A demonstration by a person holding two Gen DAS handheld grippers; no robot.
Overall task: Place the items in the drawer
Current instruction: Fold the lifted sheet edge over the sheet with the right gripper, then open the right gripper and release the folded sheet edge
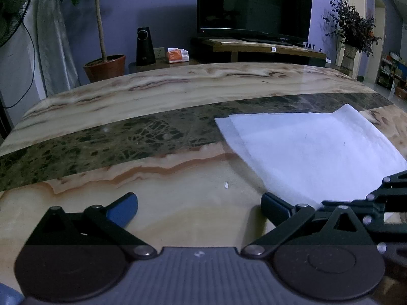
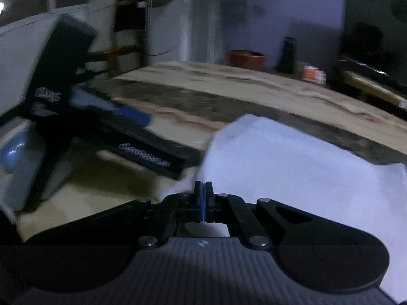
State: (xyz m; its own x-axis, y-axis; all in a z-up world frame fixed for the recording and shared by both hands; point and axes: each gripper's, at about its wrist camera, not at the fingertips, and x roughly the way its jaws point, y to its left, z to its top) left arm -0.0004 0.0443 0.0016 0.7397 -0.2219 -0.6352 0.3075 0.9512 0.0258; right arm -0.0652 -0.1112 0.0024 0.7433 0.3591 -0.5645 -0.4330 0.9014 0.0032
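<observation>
- Our tabletop (image 1: 157, 101) is a broad marble slab with a dark green band running across it from 9 to 3 o'clock; we see no drawer in either view.
- The white cloth (image 1: 313, 152), the one thing we take for the task's item, lies flat on the tabletop at about 2 o'clock from our left tongs, one corner pointing away toward 12.
- Our left tongs (image 1: 199, 208) stand wide apart with nothing between them, low over bare marble; the cloth's near edge sits just beside the right-hand finger.
- Our right tongs (image 2: 202, 194) are pinched together at the cloth's near edge, at 6 o'clock of it; the view is blurred, but they look clamped on the fabric.
- We judge the right hand is the nearer one, so any carry turns on it.
</observation>
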